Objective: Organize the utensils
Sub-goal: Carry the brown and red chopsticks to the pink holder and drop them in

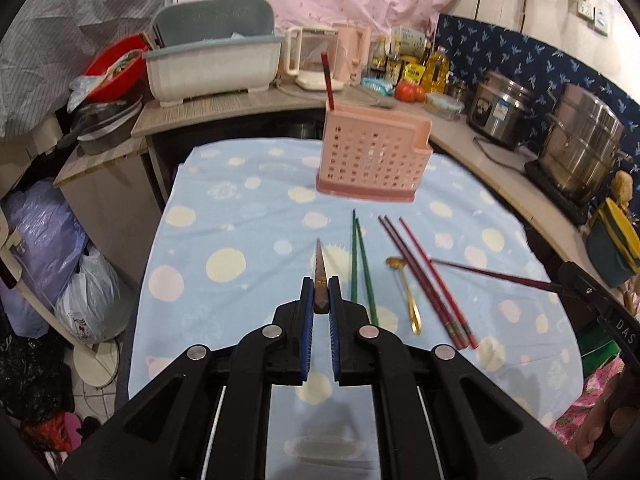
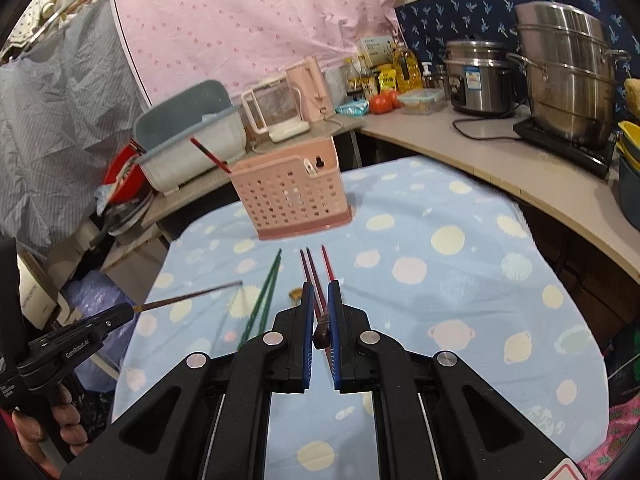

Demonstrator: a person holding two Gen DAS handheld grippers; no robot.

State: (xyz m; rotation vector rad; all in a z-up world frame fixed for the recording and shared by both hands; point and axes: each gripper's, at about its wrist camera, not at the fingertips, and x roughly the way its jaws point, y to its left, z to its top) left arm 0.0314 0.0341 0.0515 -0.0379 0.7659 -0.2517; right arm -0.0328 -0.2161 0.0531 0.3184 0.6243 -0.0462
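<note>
Left wrist view: left hand-held gripper (image 1: 321, 298) clamped on a brown chopstick (image 1: 319, 276), tip aimed toward the pink caddy (image 1: 374, 160). Right hand-held gripper (image 2: 321, 314) likewise pinched on a dark red chopstick (image 2: 321, 330); seen from the left cam, that stick (image 1: 492, 274) juts out nearly level, to the right of the caddy's front.

Caddy stands on the far part of the bench cloth (image 1: 248, 216), one red chopstick (image 1: 328, 80) already upright in it. Loose on the cloth in front of caddy: green pair (image 1: 360, 256), three dark red sticks (image 1: 424, 276), gold spoon (image 1: 408, 296) between them.

Risks, as judged:
- Each stick gripped near its butt end only, so long lever and narrow pads. Stick prob. pivots or droops when tilted for the drop, tip then misses the opening.
- Caddy looks light and perforated. A tip catching a hole or the rim could shove or tip it, esp. w/ nothing bracing it.
- Both hands carrying at once: sticks could cross or knock near the opening if they arrive together.
- Tip may knock the stick already standing inside.
- Which compartment is free: can't tell from here.
</note>
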